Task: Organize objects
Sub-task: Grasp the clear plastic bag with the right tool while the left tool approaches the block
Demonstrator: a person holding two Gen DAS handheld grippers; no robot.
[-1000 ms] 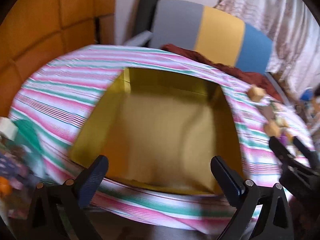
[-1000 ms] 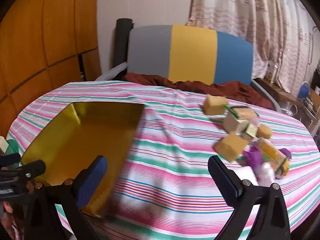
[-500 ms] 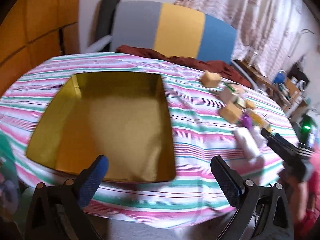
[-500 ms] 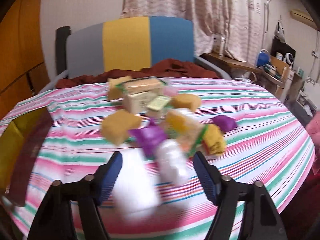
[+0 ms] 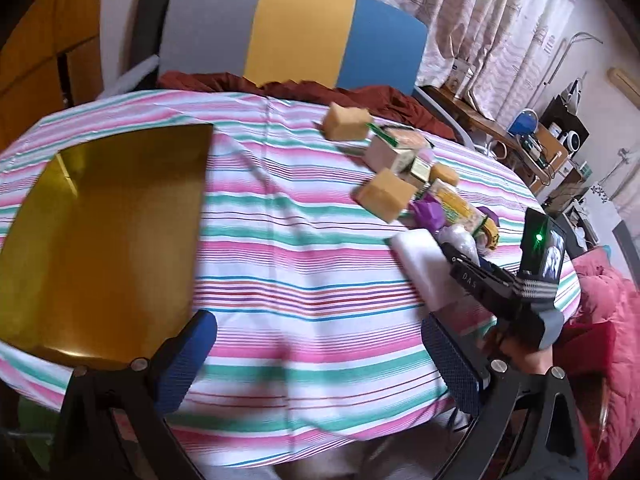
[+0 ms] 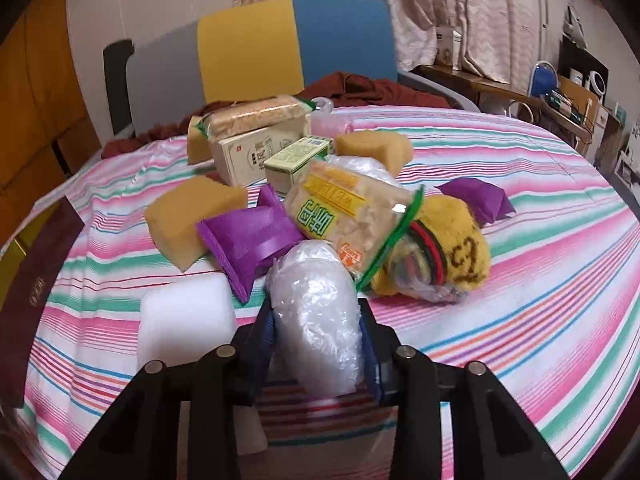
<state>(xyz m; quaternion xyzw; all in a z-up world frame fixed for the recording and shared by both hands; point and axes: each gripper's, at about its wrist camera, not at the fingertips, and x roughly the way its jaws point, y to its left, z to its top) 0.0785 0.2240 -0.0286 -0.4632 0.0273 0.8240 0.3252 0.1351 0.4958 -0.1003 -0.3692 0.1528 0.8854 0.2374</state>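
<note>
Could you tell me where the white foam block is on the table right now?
In the right wrist view the white foam block lies low on the left, beside the clear plastic bundle between the right tool's closing jaws, just below the purple packet.

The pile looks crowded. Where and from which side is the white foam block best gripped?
Grip the foam block across its two long flat sides, coming from the near table edge: that end is free, while the purple packet overlaps its far corner.

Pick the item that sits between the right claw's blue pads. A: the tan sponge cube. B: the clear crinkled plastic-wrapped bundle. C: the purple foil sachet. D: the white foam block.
B: in the right wrist view, the clear crinkled plastic-wrapped bundle fills the gap of the closing right claw.
</note>
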